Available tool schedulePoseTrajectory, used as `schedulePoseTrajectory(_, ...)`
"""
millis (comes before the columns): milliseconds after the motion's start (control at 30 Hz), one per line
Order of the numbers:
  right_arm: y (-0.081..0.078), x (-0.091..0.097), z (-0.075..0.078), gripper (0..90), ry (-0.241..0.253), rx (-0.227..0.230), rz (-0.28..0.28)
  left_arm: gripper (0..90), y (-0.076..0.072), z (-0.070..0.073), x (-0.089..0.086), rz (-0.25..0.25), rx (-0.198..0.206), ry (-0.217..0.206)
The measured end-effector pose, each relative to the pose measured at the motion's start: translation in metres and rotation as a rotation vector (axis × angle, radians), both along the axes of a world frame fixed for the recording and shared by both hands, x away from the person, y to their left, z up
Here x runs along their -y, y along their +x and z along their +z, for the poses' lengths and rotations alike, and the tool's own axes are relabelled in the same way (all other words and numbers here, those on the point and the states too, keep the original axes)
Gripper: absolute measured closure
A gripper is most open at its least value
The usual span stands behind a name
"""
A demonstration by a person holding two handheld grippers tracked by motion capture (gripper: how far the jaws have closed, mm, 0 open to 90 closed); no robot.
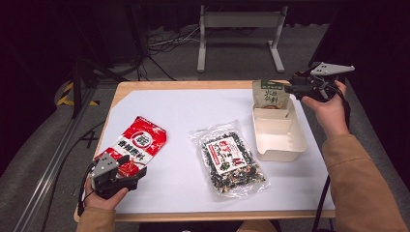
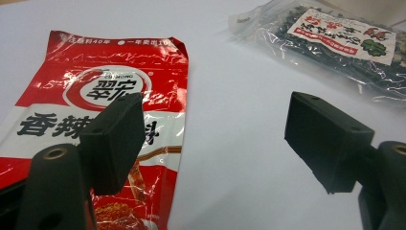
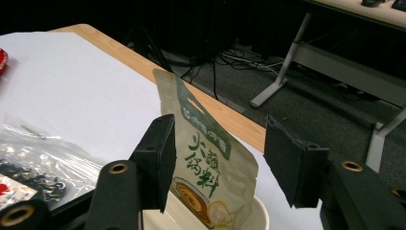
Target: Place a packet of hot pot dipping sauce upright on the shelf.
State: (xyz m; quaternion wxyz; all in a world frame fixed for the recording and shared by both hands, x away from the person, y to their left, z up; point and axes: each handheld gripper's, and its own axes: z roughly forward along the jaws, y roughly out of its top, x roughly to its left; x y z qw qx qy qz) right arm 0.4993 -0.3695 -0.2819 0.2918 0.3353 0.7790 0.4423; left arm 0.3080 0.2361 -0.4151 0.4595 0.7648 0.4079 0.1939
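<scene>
— Beige pouch (image 1: 270, 93) with green lettering: where does it stand?

— Let's go from the near edge outward. Nearest, the left gripper (image 1: 129, 175) sits low by the table's (image 1: 183, 108) near left corner, jaws spread wide with nothing between them. In the left gripper view one pad overlaps the red seasoning packet (image 2: 103, 91), which lies flat on the white surface just ahead of it.

— And the middle?

— The clear bag of dark dried mix (image 1: 229, 158) lies flat, well apart from both grippers.

— Then the pouch?

— Farther back on the right, it stands upright in the far end of the cream tray (image 1: 297, 140), leaning on its back wall. The right gripper (image 1: 289, 89) hovers just beside the pouch's top. Its jaws are parted; the right gripper view shows the pouch (image 3: 208, 167) between them, with neither pad pressing on it.
</scene>
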Motion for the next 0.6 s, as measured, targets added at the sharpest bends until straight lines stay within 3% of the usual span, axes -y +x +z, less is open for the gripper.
schedulePoseTrajectory(233, -0.027, -0.009, 0.015, 39.3, 0.01, 0.031, 0.002, 22.3, 0.002, 0.001, 0.001, -0.006, 0.0, -0.004)
schedulePoseTrajectory(600, -0.065, -0.023, 0.017, 33.8, 0.052, 0.04, 0.061, 22.3, 0.003, 0.002, 0.001, -0.008, 0.002, -0.005)
